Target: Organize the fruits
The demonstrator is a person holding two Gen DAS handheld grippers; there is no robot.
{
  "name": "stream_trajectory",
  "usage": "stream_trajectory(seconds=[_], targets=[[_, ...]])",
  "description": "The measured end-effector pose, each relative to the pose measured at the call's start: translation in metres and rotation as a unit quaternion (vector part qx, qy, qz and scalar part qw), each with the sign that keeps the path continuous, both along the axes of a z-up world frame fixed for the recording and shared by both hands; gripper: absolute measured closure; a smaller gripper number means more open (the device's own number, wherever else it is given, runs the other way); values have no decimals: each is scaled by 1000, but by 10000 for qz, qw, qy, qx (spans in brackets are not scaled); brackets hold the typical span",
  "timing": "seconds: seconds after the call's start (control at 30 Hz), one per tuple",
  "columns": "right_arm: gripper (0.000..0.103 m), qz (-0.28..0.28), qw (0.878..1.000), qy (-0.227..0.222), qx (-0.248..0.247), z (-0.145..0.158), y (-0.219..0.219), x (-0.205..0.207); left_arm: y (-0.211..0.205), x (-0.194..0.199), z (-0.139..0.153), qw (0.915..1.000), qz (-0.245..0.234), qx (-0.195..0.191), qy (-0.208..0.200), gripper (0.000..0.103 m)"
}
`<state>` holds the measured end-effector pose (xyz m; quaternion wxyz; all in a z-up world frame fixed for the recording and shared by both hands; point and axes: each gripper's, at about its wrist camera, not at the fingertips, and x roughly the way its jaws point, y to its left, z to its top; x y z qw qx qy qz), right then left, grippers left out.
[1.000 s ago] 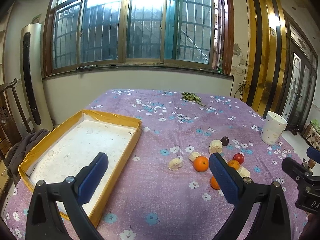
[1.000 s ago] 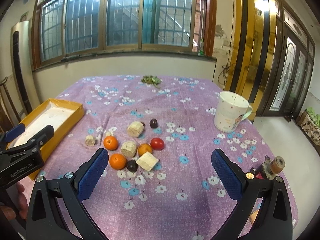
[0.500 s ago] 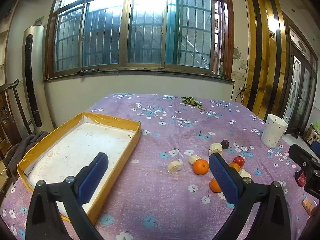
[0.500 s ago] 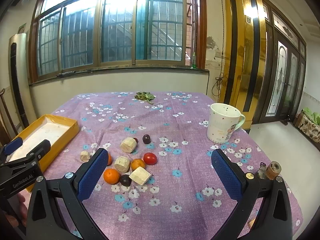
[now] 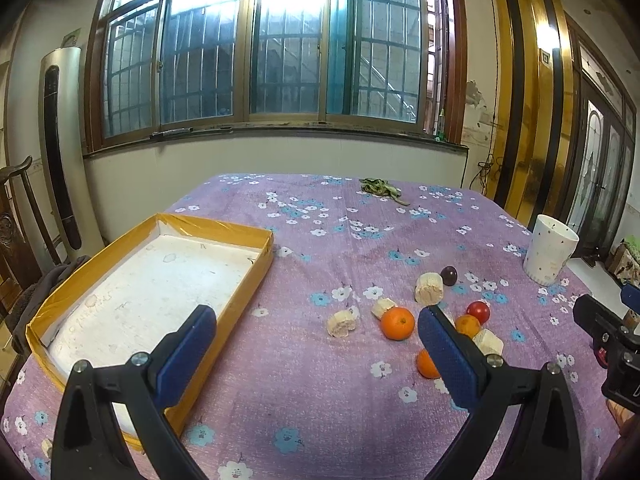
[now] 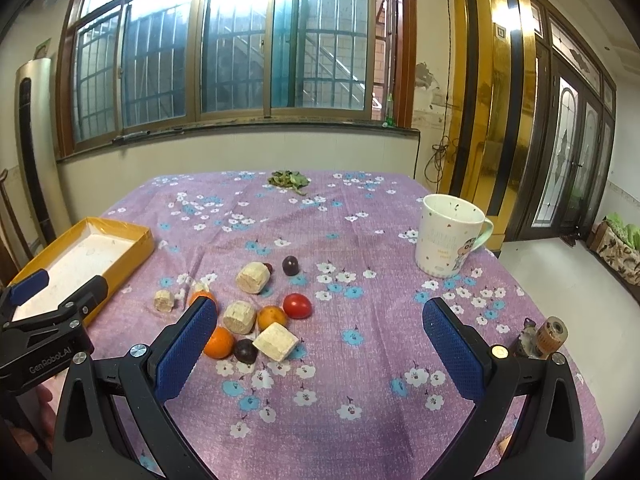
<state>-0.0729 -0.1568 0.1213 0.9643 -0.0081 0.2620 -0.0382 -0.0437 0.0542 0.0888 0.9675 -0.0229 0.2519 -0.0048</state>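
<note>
A cluster of fruit lies on the purple flowered cloth: oranges, a red tomato, dark plums and several pale cut chunks. A yellow-rimmed tray with a white floor lies empty at the left. My left gripper is open and empty above the cloth between tray and fruit. My right gripper is open and empty, in front of the fruit.
A white mug stands at the right. A pile of green leaves lies at the far edge. A small motor-like part sits near the right edge. A wooden chair stands left of the table.
Both grippers have risen and pulled back a little, so the fruit sits lower and farther in view. Jaws stay open. Nothing on the table moved.
</note>
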Motion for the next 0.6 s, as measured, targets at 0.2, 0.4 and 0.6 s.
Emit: stream_trajectory(seconds=[0.2,0.4,0.6], targets=[[0,41,9998,180,24,-8,-2,4,-2,5,-4,9999,39,-6,100,1],[0,183,9985,515,66,-20,-7,13,-4,10,-8,9997,110,35,209,1],[0,405,9920,1194,17,-45,-11,31,-3,18,-17,9982,189,161,542,1]])
